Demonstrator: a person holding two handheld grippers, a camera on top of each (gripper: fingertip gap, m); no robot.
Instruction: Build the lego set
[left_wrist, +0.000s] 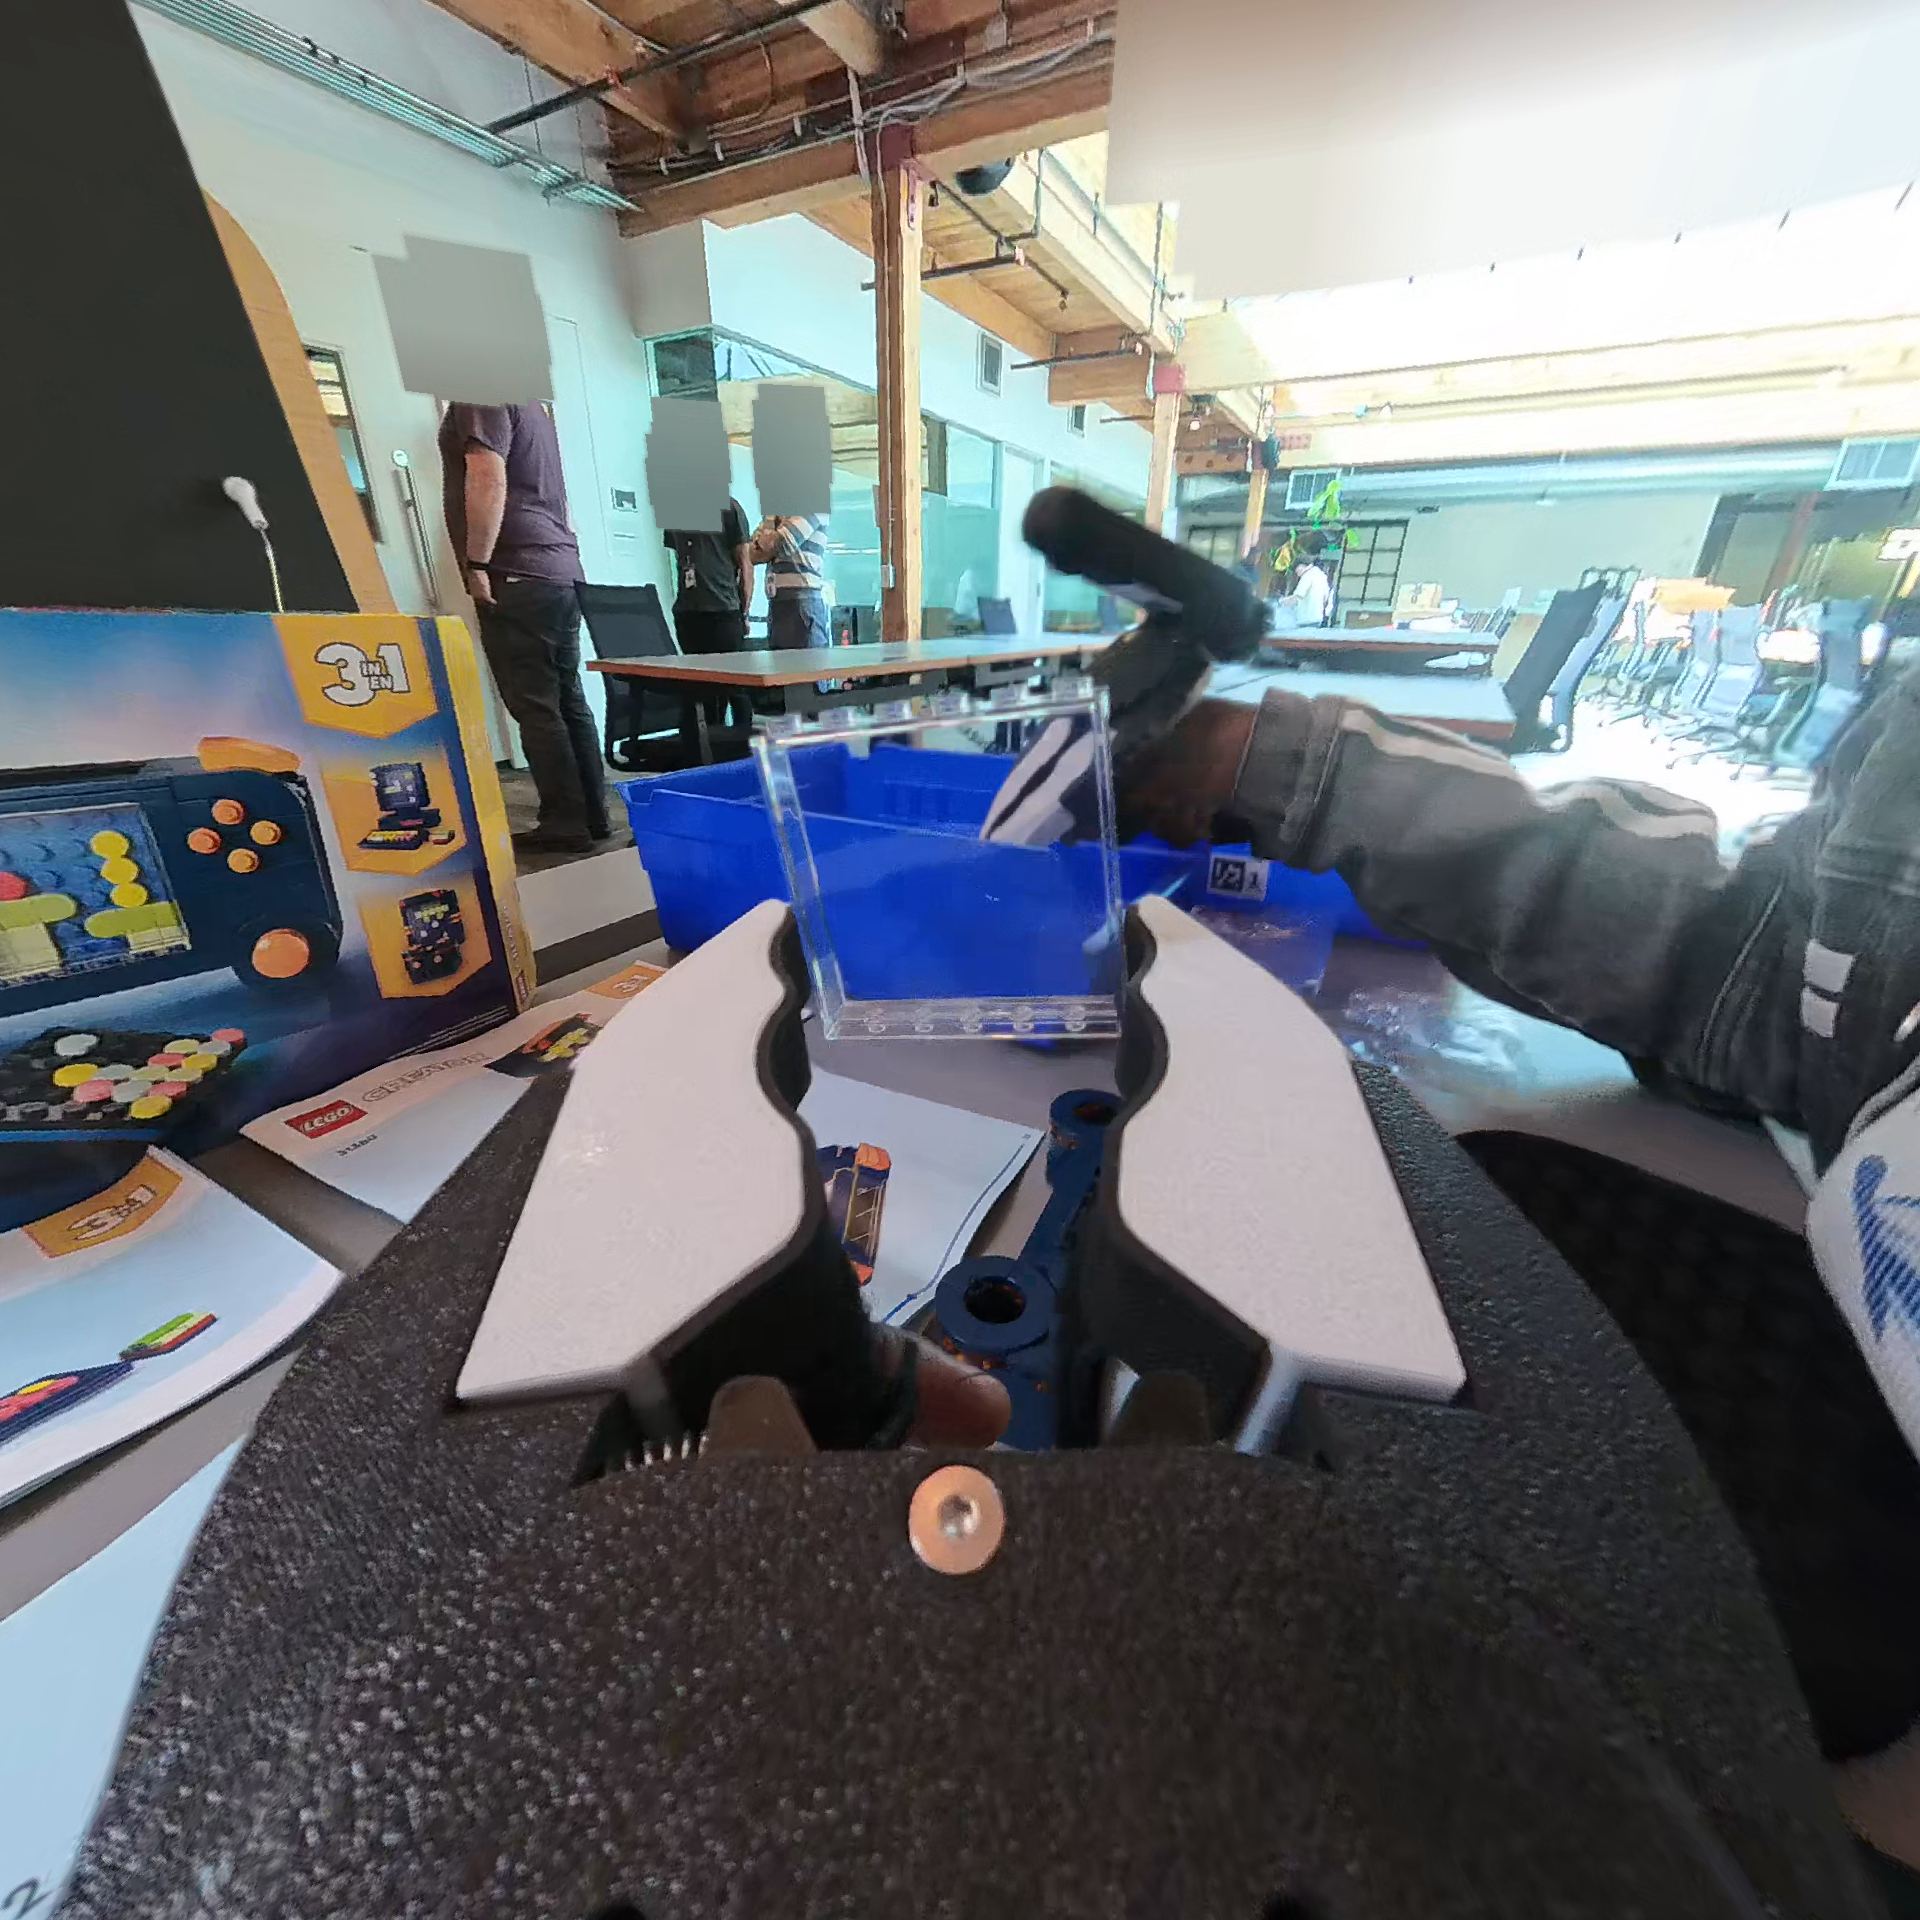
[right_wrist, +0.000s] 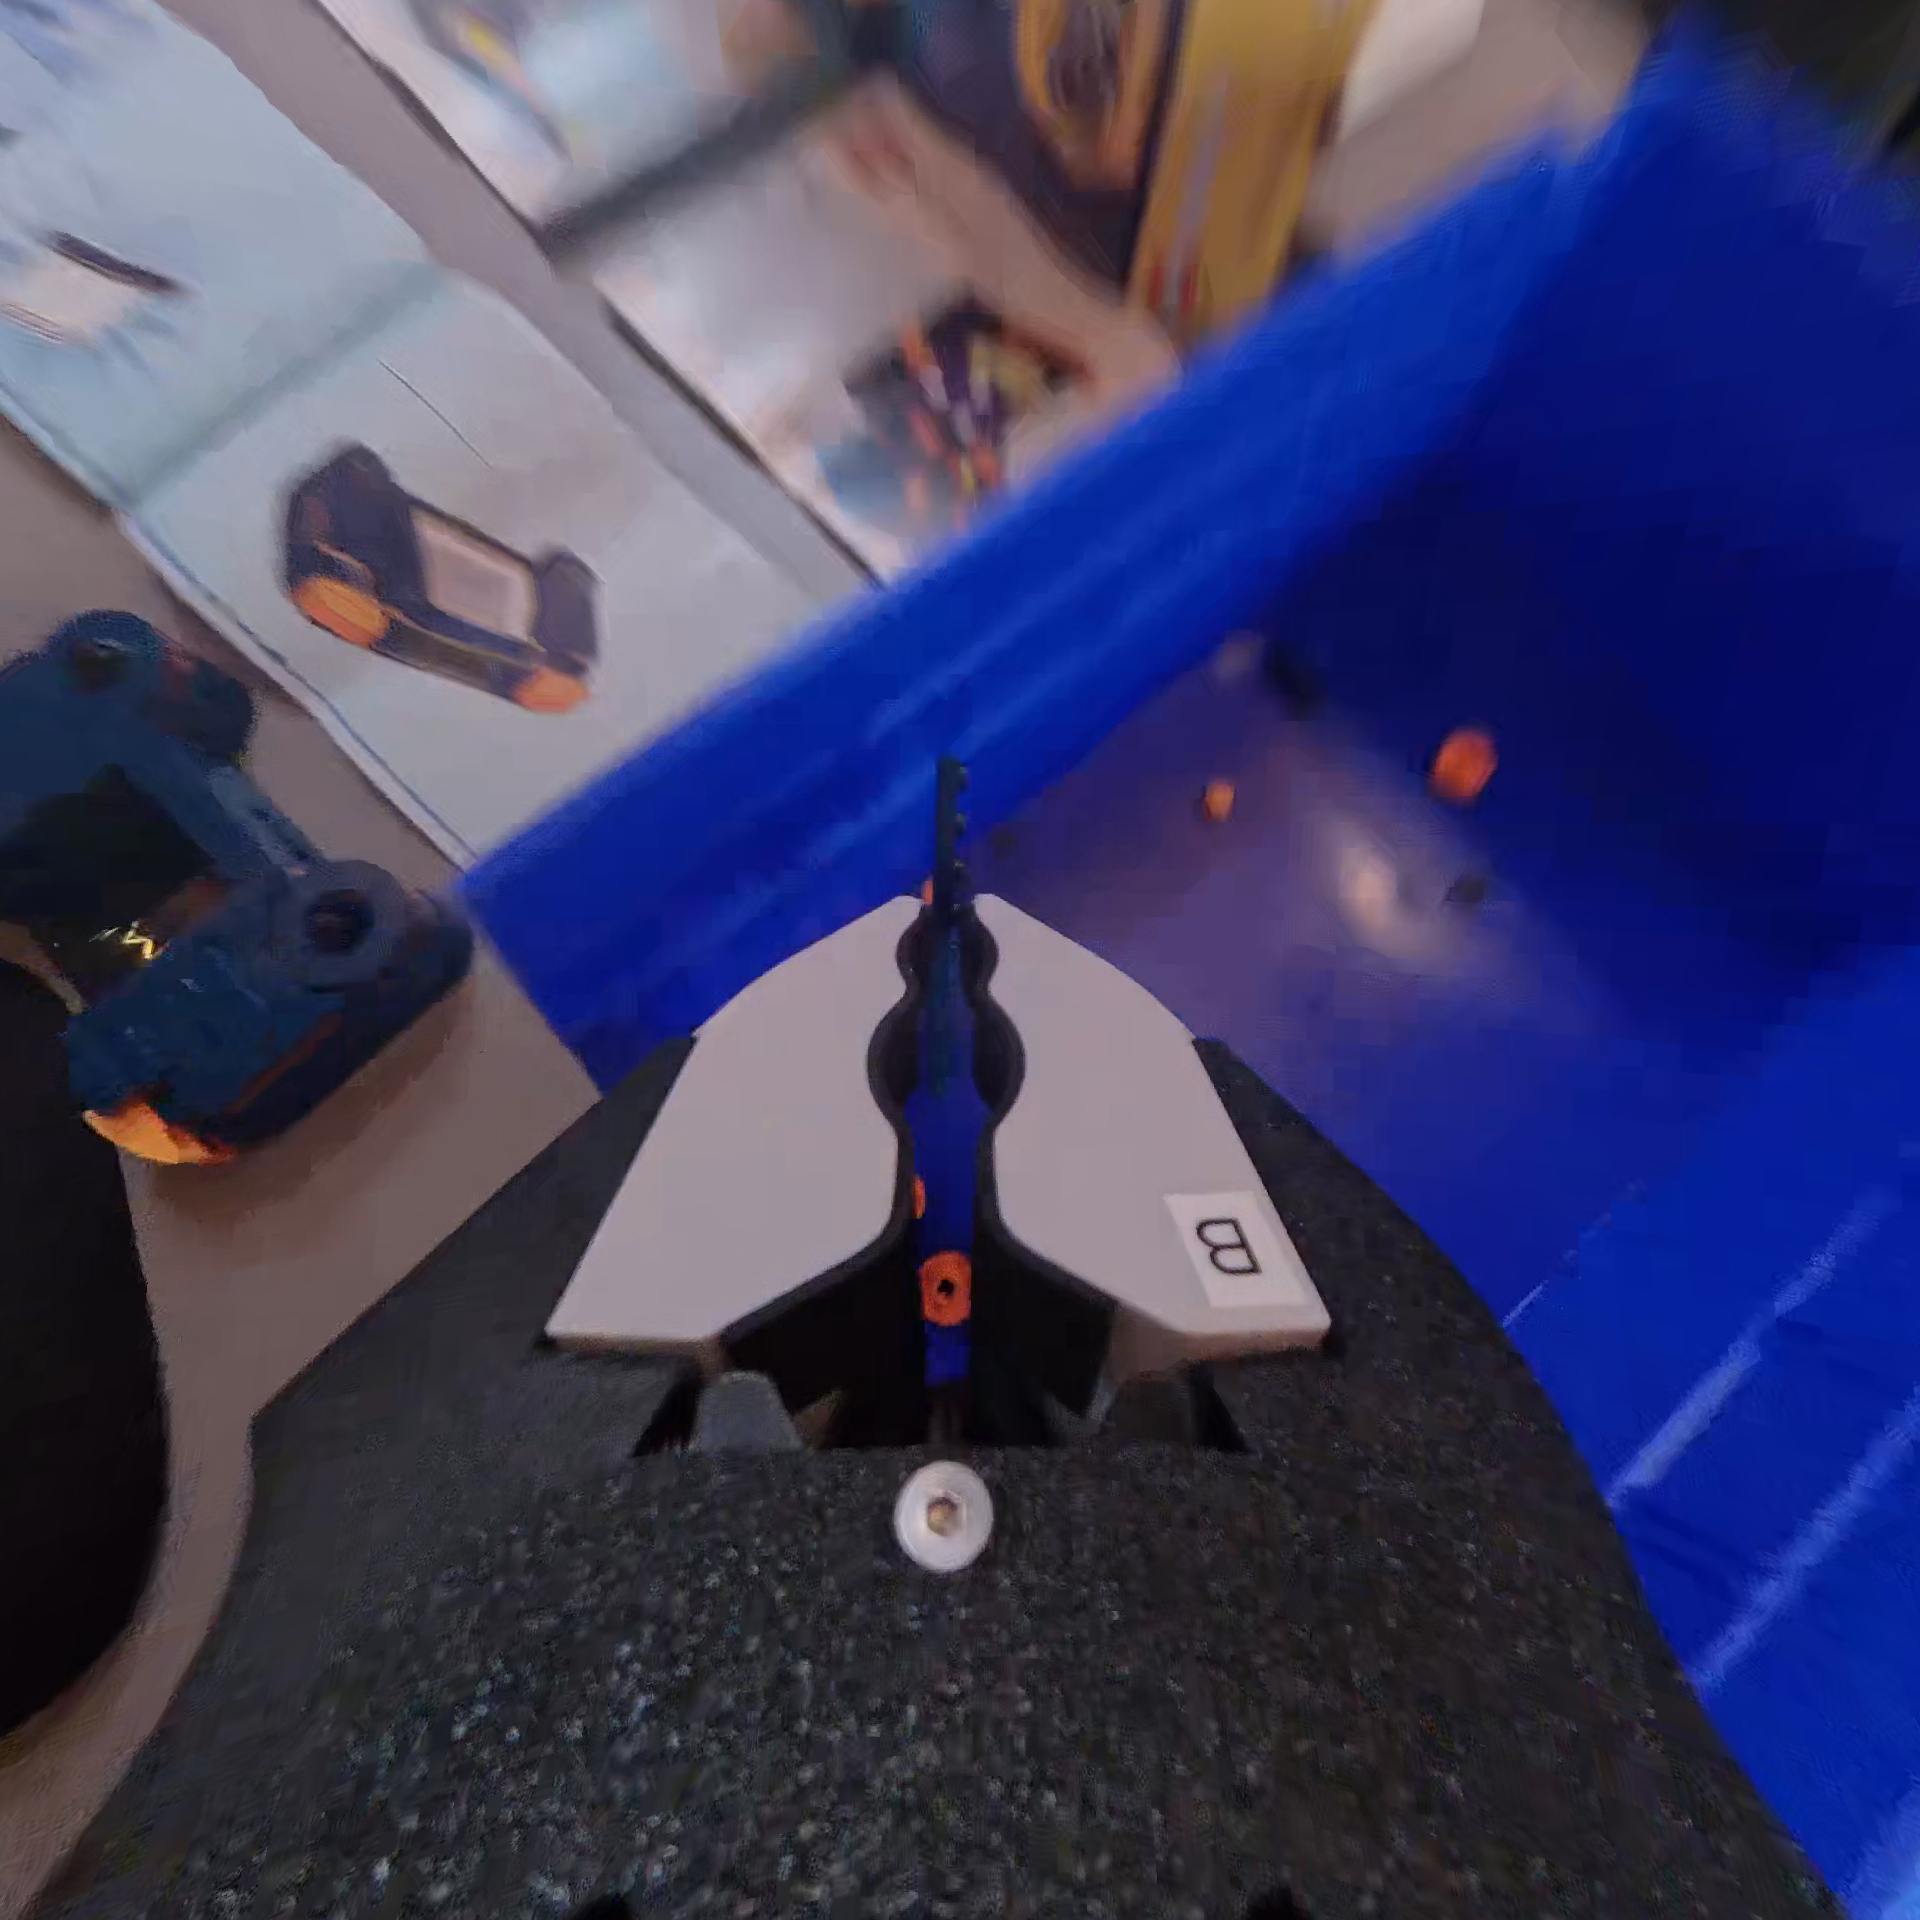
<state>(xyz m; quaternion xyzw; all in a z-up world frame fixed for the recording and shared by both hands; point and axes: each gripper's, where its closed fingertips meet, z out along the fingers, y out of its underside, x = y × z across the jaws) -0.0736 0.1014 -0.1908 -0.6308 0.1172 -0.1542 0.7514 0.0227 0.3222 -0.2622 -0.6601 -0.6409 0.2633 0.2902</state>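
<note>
Left gripper clamps clear panel; right gripper pinches blue plate.

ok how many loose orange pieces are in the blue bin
2 that I can make out in the right wrist view: a larger orange piece by the far wall of the blue bin, a smaller orange piece left of it. Blur and the bin wall may hide more.

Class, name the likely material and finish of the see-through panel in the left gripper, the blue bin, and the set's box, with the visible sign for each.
Clear panel: likely hard, glossy transparent plastic; the blue bin shows through it.
Blue bin: probably moulded plastic with a slight sheen; uniform colour, stiff walls.
Set's box: apparently printed cardboard; flat faces, sharp folded edge.
</note>
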